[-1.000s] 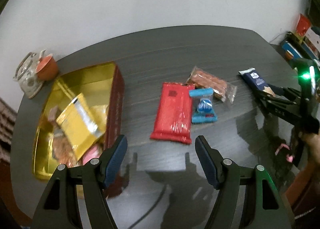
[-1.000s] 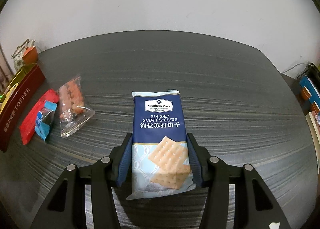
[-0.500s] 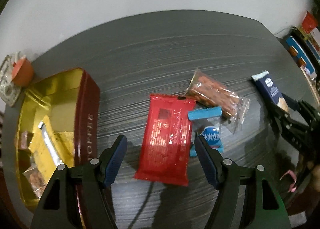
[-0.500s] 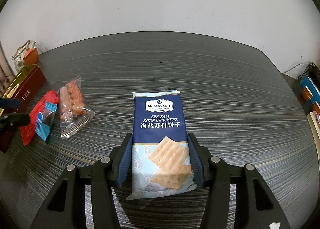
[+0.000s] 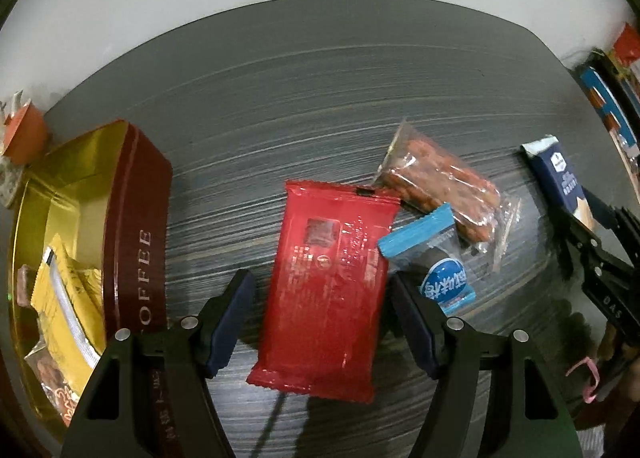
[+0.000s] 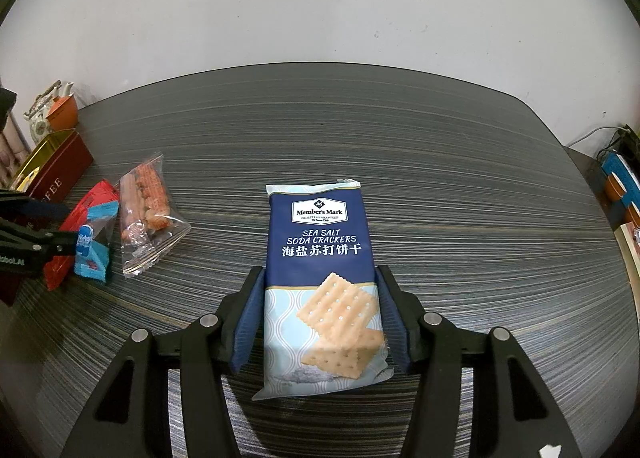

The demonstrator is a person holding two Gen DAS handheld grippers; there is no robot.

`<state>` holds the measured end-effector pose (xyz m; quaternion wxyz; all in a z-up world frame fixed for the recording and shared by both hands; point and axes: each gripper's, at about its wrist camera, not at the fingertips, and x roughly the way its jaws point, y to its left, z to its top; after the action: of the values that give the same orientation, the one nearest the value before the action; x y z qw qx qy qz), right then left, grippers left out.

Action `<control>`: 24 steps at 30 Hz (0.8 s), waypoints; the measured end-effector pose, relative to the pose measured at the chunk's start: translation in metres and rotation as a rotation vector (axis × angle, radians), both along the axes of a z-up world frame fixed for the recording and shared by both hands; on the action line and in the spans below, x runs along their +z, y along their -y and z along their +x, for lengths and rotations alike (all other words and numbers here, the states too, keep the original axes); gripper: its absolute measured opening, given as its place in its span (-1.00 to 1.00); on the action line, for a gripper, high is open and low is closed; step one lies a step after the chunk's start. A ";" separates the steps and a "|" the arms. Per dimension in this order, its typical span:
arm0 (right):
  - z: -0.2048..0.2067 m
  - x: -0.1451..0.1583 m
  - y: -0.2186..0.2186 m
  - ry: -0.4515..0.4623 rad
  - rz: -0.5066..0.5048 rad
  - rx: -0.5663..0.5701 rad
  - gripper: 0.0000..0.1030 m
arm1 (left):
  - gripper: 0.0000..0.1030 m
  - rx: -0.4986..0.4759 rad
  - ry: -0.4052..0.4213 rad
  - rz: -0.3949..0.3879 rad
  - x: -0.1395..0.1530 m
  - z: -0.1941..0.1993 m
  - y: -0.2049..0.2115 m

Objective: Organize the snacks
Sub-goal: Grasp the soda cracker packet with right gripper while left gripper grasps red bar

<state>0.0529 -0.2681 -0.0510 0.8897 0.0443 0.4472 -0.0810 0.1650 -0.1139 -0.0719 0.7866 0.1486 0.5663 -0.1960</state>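
Jaws wide, the left gripper (image 5: 320, 322) straddles the red packet (image 5: 328, 290), lower centre; next I'd expect a squeeze, while the right gripper's (image 6: 320, 316) jaws, just easing apart, flank the crackers (image 6: 322, 282) loosely.

Table top (image 6: 460, 185): dark grey with fine pale streaks, like wood grain.
Flat foil snack packet (image 5: 328, 290): glossy red, faint darker print.
Small sweet wrapper (image 5: 436, 262): clear, bright blue ends, blue round label with white characters.
Clear bag of snacks (image 5: 444, 181): transparent, orange-brown pieces inside.
Soda cracker pack (image 6: 322, 282): navy top with white lettering, pale blue wave pattern below, tan crackers pictured.
Toffee tin (image 5: 132, 225): maroon wall, gold lettering, gold inside.
Sachet in the tin (image 5: 64, 310): yellow with a silver stripe.
Gripper pads (image 6: 250, 312): dark blue on black frames.
Wall (image 6: 320, 1): plain off-white.
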 end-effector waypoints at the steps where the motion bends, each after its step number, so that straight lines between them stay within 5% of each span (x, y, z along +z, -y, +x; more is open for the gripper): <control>1: 0.000 0.000 0.000 0.000 0.000 0.000 0.01 | 0.37 0.001 0.001 0.000 0.000 0.000 -0.001; 10: 0.000 0.001 0.000 0.000 0.000 0.000 0.03 | -0.03 -0.007 0.032 0.012 0.003 -0.024 -0.004; 24: -0.001 0.001 0.000 -0.001 -0.002 0.002 0.06 | -0.10 0.027 0.024 -0.011 0.007 -0.059 -0.023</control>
<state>0.0519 -0.2677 -0.0499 0.8895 0.0430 0.4477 -0.0807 0.1060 -0.0913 -0.0645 0.7969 0.1388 0.5575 -0.1865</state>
